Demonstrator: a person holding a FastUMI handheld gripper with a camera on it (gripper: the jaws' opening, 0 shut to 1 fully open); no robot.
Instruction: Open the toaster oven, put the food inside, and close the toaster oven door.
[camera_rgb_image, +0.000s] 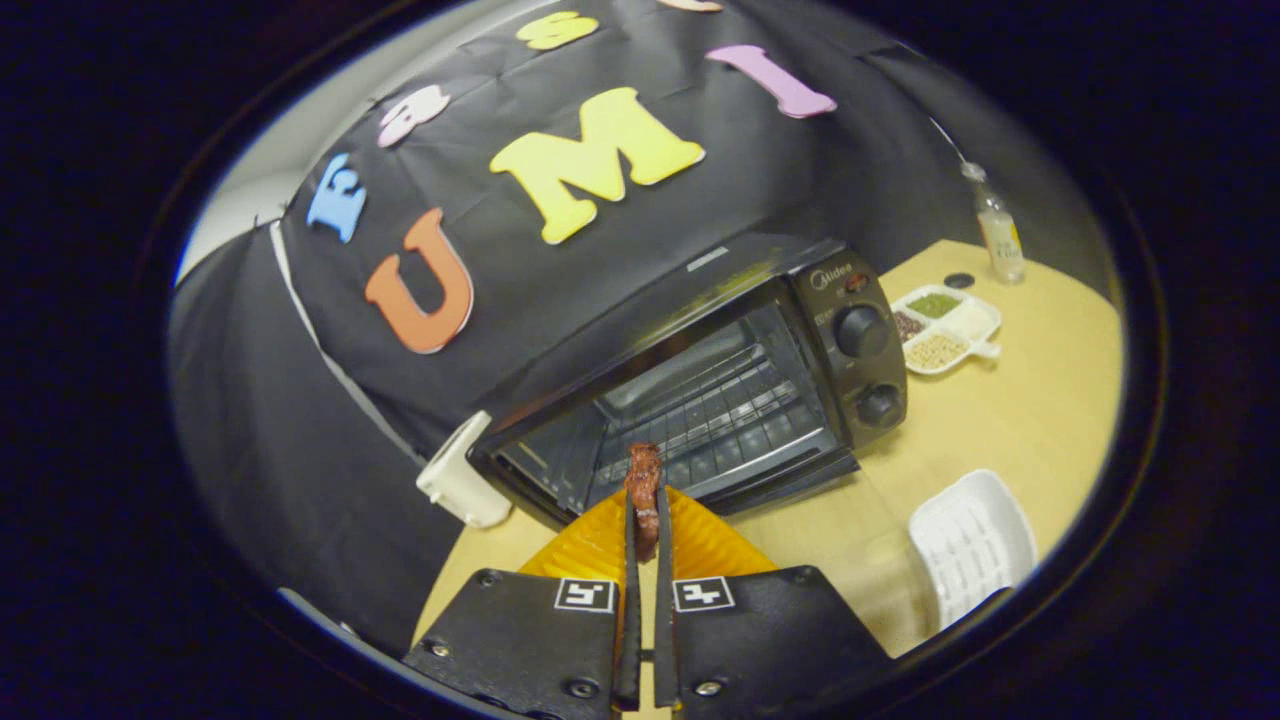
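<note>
oven door's already open, gripper clamped on the food right in front, just needs loading and closing

The gripper is held level and pointed forward. Its 2 fingers are drawn nearly together, parallel, with a narrow gap between them, and the brown food piece is pinched between their tips.

Black toaster oven with silvery wire rack; reddish-brown food over ribbed orange plate; pale wooden worktop; white slotted tray; white divided dish holding green, brown, beige, white fillings; white cup.
</note>
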